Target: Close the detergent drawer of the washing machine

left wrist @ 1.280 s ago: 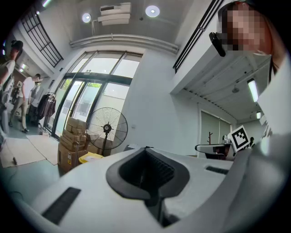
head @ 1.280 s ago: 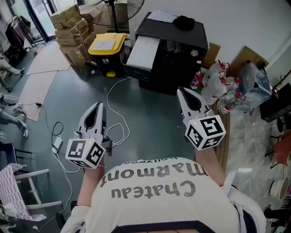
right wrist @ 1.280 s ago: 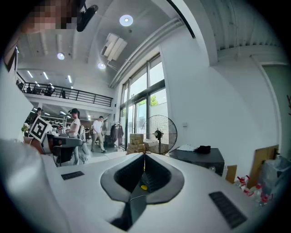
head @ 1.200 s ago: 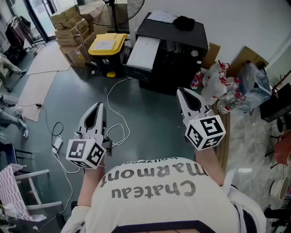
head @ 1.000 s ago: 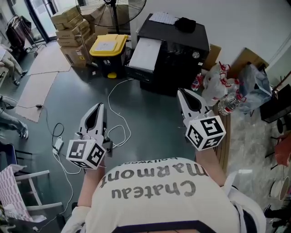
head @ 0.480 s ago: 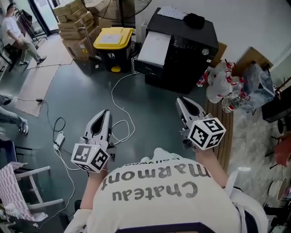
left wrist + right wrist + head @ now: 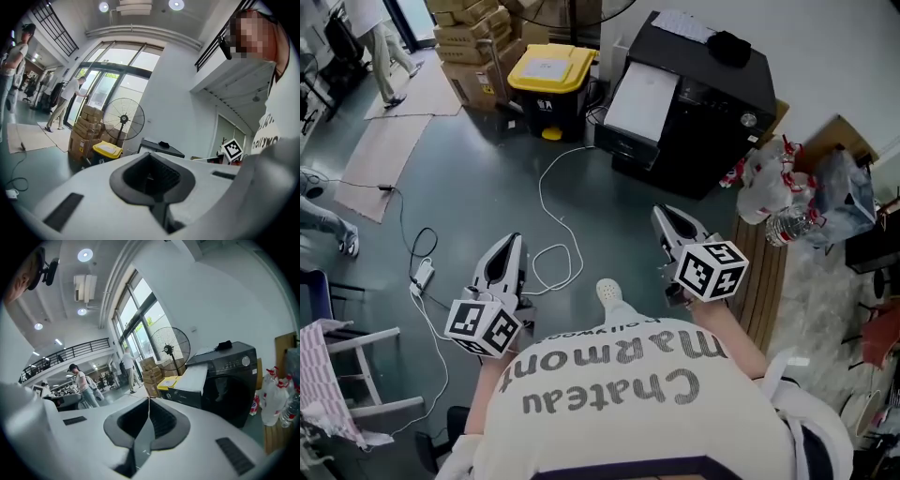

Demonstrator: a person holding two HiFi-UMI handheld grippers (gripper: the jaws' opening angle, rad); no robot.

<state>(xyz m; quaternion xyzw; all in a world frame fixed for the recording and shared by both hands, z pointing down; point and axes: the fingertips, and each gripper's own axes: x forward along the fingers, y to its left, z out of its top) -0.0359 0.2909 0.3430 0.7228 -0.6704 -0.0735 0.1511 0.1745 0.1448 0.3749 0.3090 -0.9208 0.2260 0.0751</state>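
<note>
Washing machine [image 7: 712,112], black and heavy, stands against the far wall beside a yellow-lidded bin [image 7: 546,70]. Its white-topped detergent drawer [image 7: 642,98] appears to jut well out of the front, towards the person. The drawer looks like light, rigid plastic on runners, so it should need no grip, only a square push on the middle of its dark front face to avoid jamming. The left gripper [image 7: 512,242] and right gripper [image 7: 662,216] hang well short of it, jaws pressed together, holding nothing.

The head view looks steeply down on the black washing machine [image 7: 712,112]; both gripper views face it nearly level from well back, sharing the yellow-lidded bin [image 7: 548,70].
</note>
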